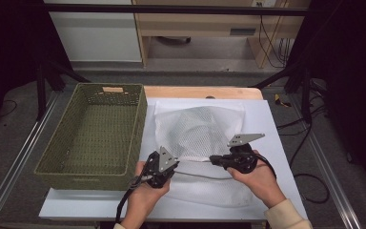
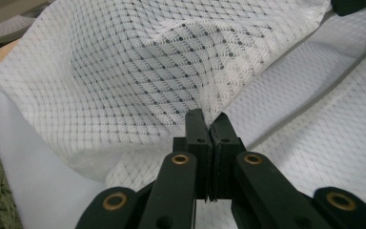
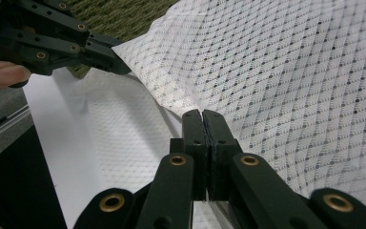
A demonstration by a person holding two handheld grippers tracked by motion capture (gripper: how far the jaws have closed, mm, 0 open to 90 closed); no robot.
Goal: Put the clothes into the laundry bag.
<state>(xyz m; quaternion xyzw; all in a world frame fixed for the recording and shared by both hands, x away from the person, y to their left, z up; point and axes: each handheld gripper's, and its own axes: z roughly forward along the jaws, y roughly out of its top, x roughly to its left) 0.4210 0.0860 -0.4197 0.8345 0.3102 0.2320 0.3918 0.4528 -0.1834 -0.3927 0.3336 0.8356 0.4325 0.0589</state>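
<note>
The white mesh bag (image 1: 198, 131) lies on the tabletop (image 1: 271, 138) just right of the green woven basket (image 1: 95, 133), its near edge lifted. Both tongs are clenched on that edge: the left tongs (image 2: 207, 119) at the corner nearer the basket, the right tongs (image 3: 202, 117) farther from it. The grips look shallow, so a sharp tug apart could slip the thin mesh out of one pair. Swung toward the basket, the hanging lower layer could also catch on its rim

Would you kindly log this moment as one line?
left gripper: shut on mesh bag edge | right gripper: shut on mesh bag edge | basket: left of bag
</note>
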